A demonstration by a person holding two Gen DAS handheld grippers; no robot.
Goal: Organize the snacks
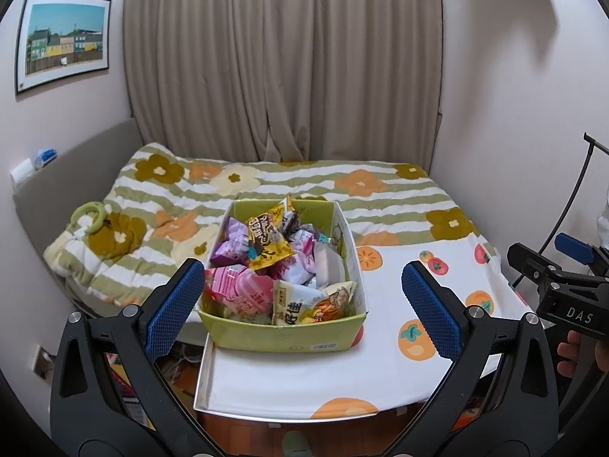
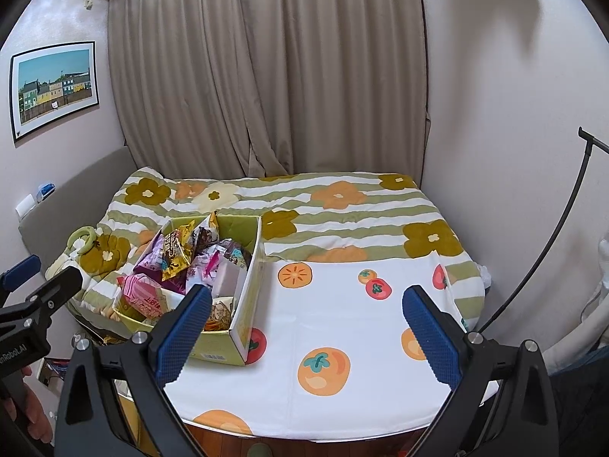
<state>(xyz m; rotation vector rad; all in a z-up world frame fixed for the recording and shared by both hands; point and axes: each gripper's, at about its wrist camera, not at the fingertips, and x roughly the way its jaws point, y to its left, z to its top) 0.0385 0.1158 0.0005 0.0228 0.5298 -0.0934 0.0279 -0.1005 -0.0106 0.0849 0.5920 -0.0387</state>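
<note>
A green cardboard box [image 1: 281, 337] stands on a white cloth with a persimmon print [image 1: 384, 350]. It is heaped with snack packets: a yellow-brown one [image 1: 266, 243] on top, pink ones [image 1: 239, 293] at the front left, a white-and-orange one [image 1: 316, 304] at the front. My left gripper [image 1: 302, 268] is open, short of the box, with its blue pads either side of it in view. My right gripper [image 2: 307, 292] is open and holds nothing, over bare cloth [image 2: 342, 304] to the right of the box [image 2: 213, 350]. Each gripper shows at the edge of the other's view.
A striped flower quilt [image 1: 266, 182] lies behind the box, with a green ring [image 1: 91, 215] on its left. A beige curtain and walls close the back. A black stand [image 2: 552, 228] leans at the right. A hand [image 1: 571, 354] grips the right tool.
</note>
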